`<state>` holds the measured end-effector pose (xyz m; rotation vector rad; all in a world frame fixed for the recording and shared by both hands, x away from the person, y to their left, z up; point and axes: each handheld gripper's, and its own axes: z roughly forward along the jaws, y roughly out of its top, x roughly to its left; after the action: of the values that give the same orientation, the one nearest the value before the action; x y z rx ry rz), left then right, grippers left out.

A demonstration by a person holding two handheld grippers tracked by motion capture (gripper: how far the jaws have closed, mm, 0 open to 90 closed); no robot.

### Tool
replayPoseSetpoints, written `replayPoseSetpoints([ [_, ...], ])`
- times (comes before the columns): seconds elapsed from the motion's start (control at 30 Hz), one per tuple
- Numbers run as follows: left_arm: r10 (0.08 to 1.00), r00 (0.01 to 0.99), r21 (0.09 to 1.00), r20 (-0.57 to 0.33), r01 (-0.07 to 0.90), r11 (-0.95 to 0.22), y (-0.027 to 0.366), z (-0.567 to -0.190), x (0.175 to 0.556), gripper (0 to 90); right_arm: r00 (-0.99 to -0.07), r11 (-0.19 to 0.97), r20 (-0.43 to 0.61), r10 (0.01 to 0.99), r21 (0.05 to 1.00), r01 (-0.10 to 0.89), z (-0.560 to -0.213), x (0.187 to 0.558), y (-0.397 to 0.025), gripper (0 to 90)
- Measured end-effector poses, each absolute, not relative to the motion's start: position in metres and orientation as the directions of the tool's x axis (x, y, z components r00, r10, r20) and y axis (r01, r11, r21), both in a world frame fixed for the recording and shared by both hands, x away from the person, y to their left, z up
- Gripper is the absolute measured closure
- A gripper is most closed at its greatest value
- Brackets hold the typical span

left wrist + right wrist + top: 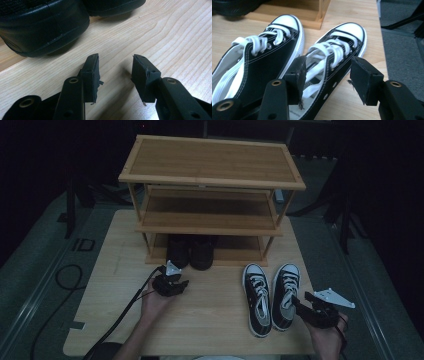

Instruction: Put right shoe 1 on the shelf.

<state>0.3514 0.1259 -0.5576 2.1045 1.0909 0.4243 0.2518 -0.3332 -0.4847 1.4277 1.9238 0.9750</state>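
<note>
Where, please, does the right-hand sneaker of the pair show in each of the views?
High view: right sneaker at lower right, its heel by the right gripper.
Right gripper view: centre, between the open jaws.
Left gripper view: not in it.
Shared landmark: the rack, whose bottom corner sits past the toes.

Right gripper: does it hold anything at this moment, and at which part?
Nothing is held. The right gripper stands open, its jaws astride the side wall of the right sneaker near the heel opening, not closed on it.
</note>
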Motion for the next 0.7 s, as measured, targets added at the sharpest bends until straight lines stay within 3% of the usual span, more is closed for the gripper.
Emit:
replayPoseSetpoints([
  [0.43, 0.807, 0.589, 0.725, -0.035, 0.571, -0.385, 0.125, -0.558, 0.351, 57.4, -0.327, 0.248, -0.04, 0.944, 0.739, 0.626, -0.498, 0.259, -0.324, 47.1],
  [0.7, 0.807, 0.589, 0.724, -0.033, 0.571, -0.387, 0.125, -0.558, 0.351, 57.3, -0.304, 0.268, -0.078, 0.949, 0.705, 0.656, -0.502, 0.262, -0.323, 64.5],
])
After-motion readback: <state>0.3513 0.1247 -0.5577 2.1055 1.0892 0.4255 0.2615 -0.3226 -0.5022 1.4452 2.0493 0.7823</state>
